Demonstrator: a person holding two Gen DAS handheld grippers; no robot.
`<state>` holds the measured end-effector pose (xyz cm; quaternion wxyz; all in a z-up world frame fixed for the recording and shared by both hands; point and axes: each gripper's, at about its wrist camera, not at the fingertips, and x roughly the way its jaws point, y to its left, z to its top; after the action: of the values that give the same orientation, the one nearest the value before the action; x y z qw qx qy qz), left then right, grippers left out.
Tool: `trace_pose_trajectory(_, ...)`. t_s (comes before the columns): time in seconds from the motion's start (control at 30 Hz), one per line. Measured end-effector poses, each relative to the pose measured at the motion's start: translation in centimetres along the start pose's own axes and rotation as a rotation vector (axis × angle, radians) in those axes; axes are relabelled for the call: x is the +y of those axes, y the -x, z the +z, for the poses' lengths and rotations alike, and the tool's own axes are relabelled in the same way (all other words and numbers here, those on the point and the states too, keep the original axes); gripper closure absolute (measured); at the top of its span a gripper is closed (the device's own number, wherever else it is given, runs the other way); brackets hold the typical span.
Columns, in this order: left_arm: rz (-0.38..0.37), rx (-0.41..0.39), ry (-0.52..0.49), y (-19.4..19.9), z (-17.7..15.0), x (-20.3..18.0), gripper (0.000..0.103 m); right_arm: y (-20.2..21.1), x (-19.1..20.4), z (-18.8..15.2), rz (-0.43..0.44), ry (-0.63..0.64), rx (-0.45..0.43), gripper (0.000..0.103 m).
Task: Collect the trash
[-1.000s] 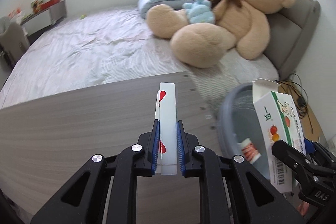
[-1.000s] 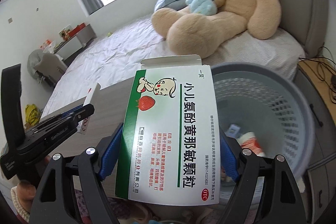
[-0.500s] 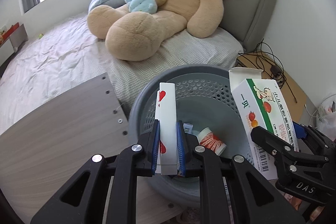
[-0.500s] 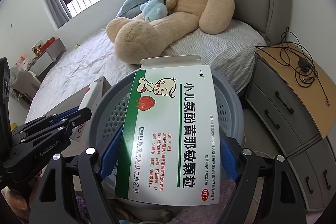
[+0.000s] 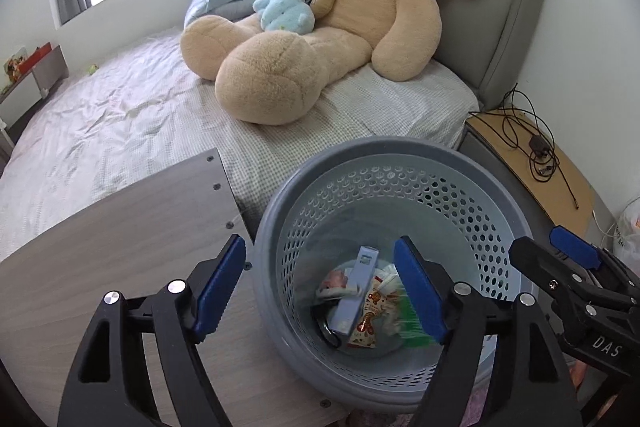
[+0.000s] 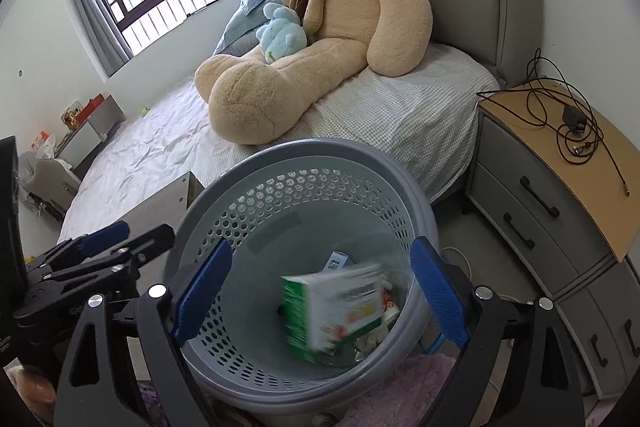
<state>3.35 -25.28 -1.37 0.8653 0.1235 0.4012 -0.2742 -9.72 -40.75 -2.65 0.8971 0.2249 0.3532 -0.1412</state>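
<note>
Both boxes point(image 6: 336, 307) lie in the basket point(image 6: 320, 155) below each spread claw point(image 6: 320, 291).

Left gripper point(image 5: 320, 287): jaws spread wide, empty, at 6 o'clock.
Basket point(image 5: 400, 151): grey, perforated, centre-low.
Slim box point(image 5: 356, 291): tilted inside basket among wrappers.
Right gripper point(image 5: 560, 259): at 4 o'clock.
Teddy bear point(image 5: 340, 27): at 12 o'clock on bed.
</note>
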Motion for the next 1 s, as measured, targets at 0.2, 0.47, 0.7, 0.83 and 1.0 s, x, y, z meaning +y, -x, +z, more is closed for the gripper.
trace_pose_trajectory(0.2, 0.015, -0.002, 0.000, 0.4, 0.0, -0.1, 0.028, 0.0, -0.1, -0.3, 0.000, -0.012, 0.008, 0.016)
trace_pose_trajectory(0.47, 0.034, -0.007, 0.001, 0.7, -0.1, 0.0, 0.020, 0.2, 0.2, -0.5, -0.009, -0.002, 0.003, 0.016)
trace_pose_trajectory(0.7, 0.058, -0.025, 0.006, 1.2, -0.1, 0.2, 0.011, 0.4, 0.6, -0.5, -0.018, 0.002, 0.002, 0.016)
trace_pose_trajectory(0.83, 0.064, -0.026, 0.005, 1.4, -0.2, 0.2, 0.009, 0.6, 0.5, -0.5, -0.019, -0.002, 0.001, 0.016)
trace_pose_trajectory(1.0, 0.071, -0.027, 0.004, 1.6, -0.3, 0.2, 0.008, 0.7, 0.5, -0.5, -0.018, -0.001, 0.000, 0.016)
